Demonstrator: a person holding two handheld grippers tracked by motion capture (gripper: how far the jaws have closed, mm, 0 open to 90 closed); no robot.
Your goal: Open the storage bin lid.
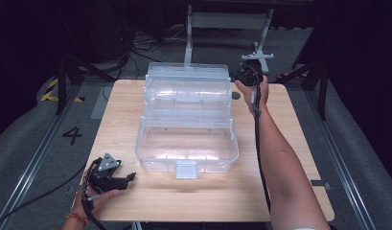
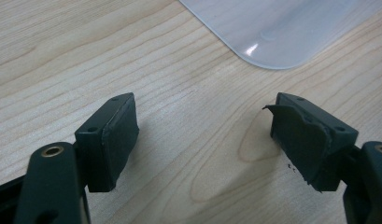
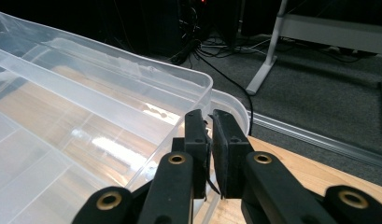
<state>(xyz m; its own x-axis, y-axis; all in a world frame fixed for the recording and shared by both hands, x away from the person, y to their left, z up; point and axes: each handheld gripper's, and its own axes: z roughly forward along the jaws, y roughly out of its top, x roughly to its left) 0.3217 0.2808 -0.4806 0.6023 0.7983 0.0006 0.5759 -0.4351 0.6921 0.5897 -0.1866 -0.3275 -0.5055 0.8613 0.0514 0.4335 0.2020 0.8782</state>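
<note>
Jaws of right gripper (image 3: 210,154) pinch box (image 3: 86,121) rim.

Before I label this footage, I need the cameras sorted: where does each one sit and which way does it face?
High view: above the person's side, looking forward and down at the clear box on the table; both forearms show.
Left gripper view: rides the left claw, looking down at the table; open jaws.
Right gripper view: rides the right claw, facing the box's far corner; shut jaws.
All share the box.
</note>
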